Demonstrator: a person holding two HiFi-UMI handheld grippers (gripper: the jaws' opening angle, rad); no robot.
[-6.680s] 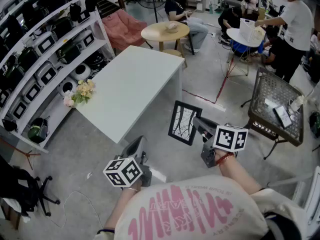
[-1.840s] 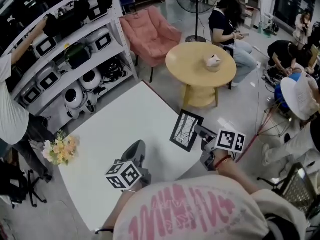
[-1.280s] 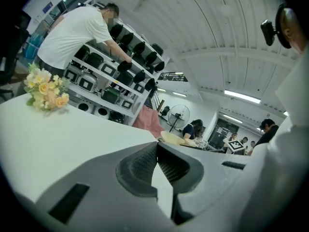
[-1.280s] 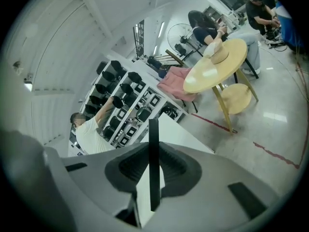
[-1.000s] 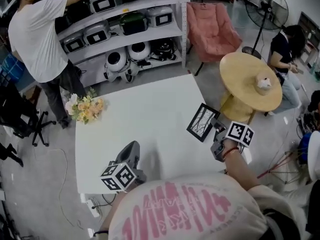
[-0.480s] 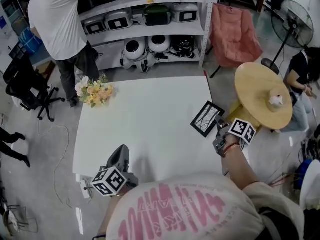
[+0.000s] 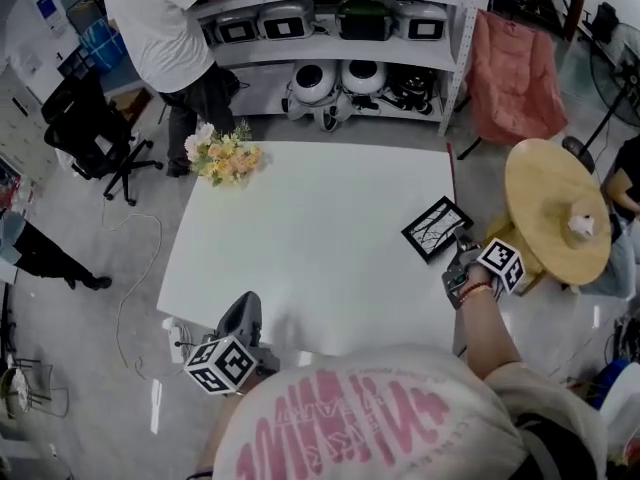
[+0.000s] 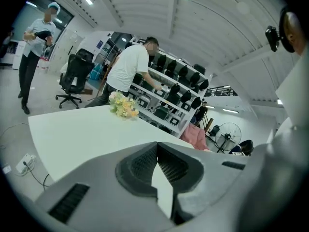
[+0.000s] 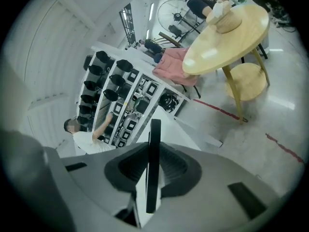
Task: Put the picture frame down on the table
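Frame first: your picture frame (image 7: 436,230) is not down yet. Your right gripper (image 7: 458,253) pinches it by one edge, jaws closed tight on it. The frame hangs tipped over the right side of the white table (image 7: 300,238), close to the table's edge. Your left gripper (image 7: 243,313) is by the near edge of the table. Its jaws are pressed together with nothing in them.

I think you have yet to lower the frame onto the table top, let go, and pull your gripper away.

Some things are hard to see. From above, you cannot tell if the frame's low corner touches the table or floats just over it. In the right gripper view the frame shows only as a thin dark strip, seen from its edge. The flowers (image 7: 225,155) sit far off at the back corner.
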